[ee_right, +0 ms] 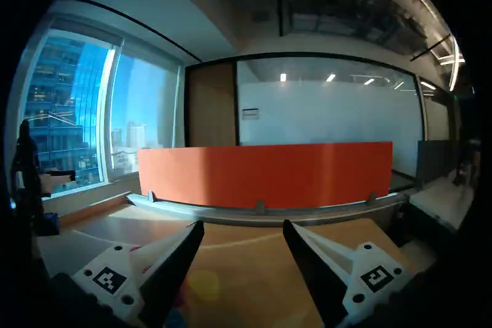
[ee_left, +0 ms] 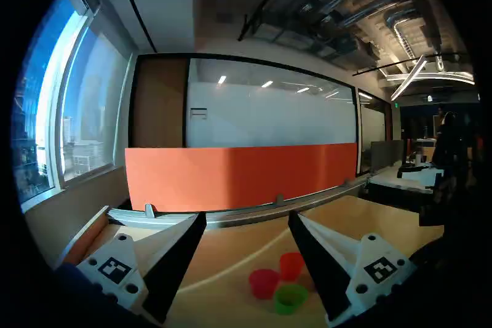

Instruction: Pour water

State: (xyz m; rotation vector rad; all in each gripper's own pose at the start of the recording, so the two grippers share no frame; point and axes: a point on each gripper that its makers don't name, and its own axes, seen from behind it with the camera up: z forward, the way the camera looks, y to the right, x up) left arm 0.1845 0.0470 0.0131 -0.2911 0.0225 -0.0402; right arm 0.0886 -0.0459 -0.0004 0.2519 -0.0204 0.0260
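I see my left gripper (ee_left: 246, 213) with fingers spread apart, empty. Just beyond, a pink cup (ee_left: 264, 282), a red cup (ee_left: 291, 264) and a green cup (ee_left: 290, 298) stand clustered upright, mouths up, on the pale wooden table (ee_left: 234, 254). My right gripper (ee_right: 243, 223) is likewise spread and empty, facing an orange partition (ee_right: 264, 174) and bright windows (ee_right: 80, 119).

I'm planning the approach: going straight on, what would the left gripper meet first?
Likely the orange panel at the far edge of the desk; the cups sit lower, probably under the line of the left gripper. Depth is unclear.
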